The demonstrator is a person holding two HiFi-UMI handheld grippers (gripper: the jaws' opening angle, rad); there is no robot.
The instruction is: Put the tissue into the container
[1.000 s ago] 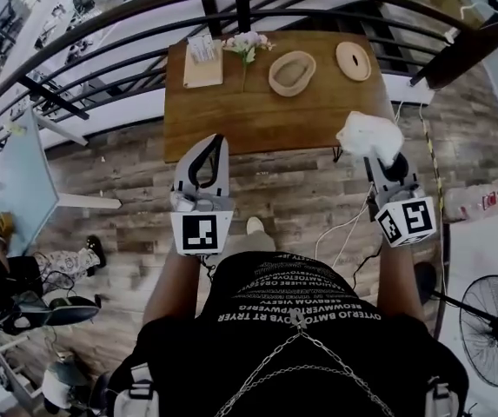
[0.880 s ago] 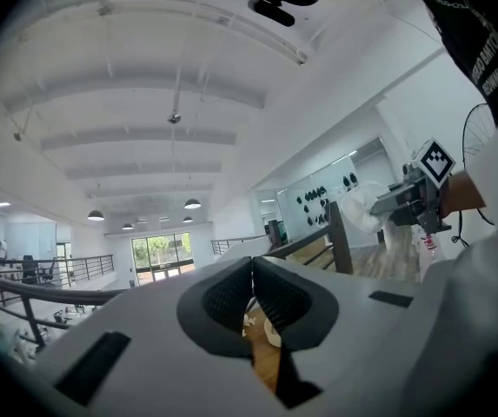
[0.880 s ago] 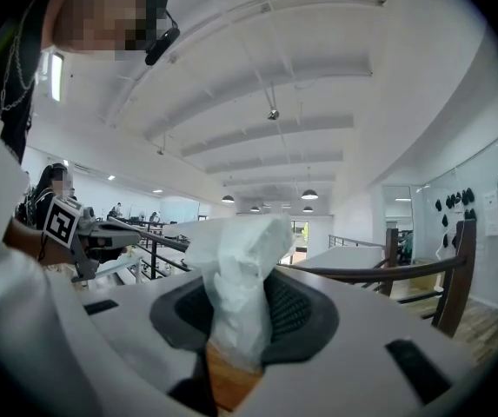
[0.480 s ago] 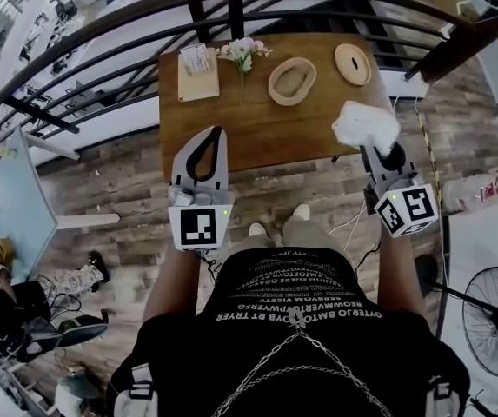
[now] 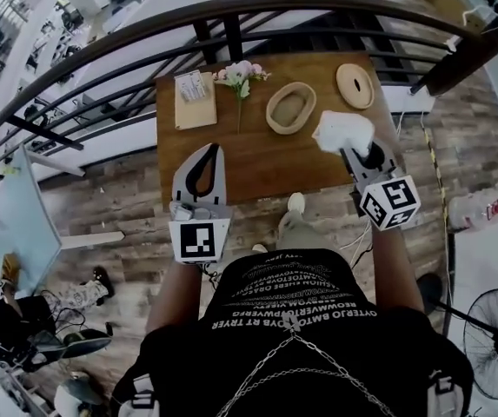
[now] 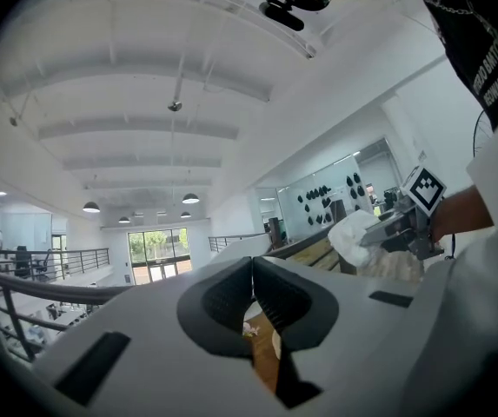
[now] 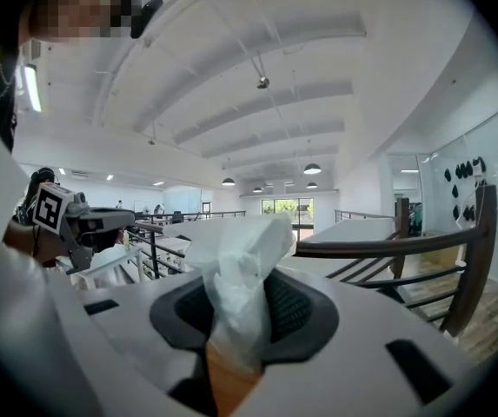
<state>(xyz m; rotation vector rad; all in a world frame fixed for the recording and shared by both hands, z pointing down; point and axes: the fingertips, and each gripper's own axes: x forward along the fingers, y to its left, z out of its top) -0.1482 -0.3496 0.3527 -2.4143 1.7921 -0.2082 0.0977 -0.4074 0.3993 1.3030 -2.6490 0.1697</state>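
Note:
My right gripper (image 5: 348,148) is shut on a crumpled white tissue (image 5: 342,133), held above the right part of the wooden table (image 5: 257,159). In the right gripper view the tissue (image 7: 242,272) stands pinched between the dark pads. The container, an oval woven bowl (image 5: 290,108), sits on the table just left of and beyond the tissue. My left gripper (image 5: 213,150) hangs over the table's near left part, jaws shut with nothing in them (image 6: 252,272). The left gripper view also catches the tissue (image 6: 353,233) at the right.
A round woven lid (image 5: 355,85) lies at the table's far right. A tissue box on a wooden board (image 5: 195,98) and a small bunch of flowers (image 5: 242,75) stand at the far left. A dark curved railing (image 5: 231,11) runs behind the table.
My right gripper has carried the tissue forward and left, from beside the table's right edge to over the table near the bowl. The left gripper has moved forward over the table.

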